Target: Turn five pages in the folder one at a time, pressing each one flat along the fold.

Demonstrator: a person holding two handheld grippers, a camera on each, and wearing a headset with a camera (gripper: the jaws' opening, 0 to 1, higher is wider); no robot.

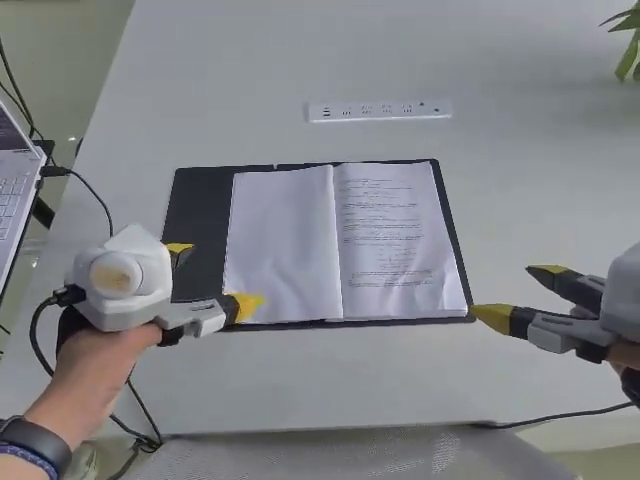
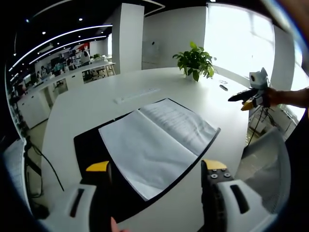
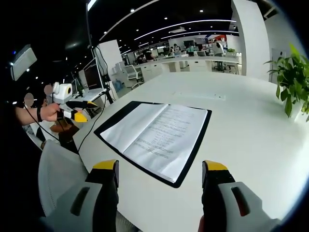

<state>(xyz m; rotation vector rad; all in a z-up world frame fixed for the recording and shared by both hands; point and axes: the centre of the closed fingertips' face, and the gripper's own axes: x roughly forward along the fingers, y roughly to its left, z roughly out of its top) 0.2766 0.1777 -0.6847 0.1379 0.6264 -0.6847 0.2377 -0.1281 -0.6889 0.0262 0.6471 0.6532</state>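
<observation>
Holding both grippers clear of the folder [image 1: 200, 215], we are judging the task as somewhere between page turns, with nothing being gripped or pressed right now. The folder is lying open and flat in the middle of the table [image 1: 520, 120]. A blank page [image 1: 280, 245] is facing up on its left half and a printed page [image 1: 395, 240] on its right. The blank page is probably the back of a turned sheet, so we are guessing at least one turn is done. We cannot tell how many of the five are done, since the sheets' thickness is not showing. Both pages are looking flat at the fold.

The left gripper [image 1: 212, 277] is hovering at the folder's 8 o'clock corner with its jaws spread wide and empty. The right gripper [image 1: 520, 293] is waiting at 4 o'clock, just off the corner, likewise wide and holding nothing.

We are finding no writing we can read. The printed lines on the right page are too small, and the power strip [image 1: 378, 110] at 12 o'clock is showing no legible brand. A laptop [image 1: 12, 180] is sitting at 9 o'clock and a plant [image 1: 628, 45] at 2 o'clock.
</observation>
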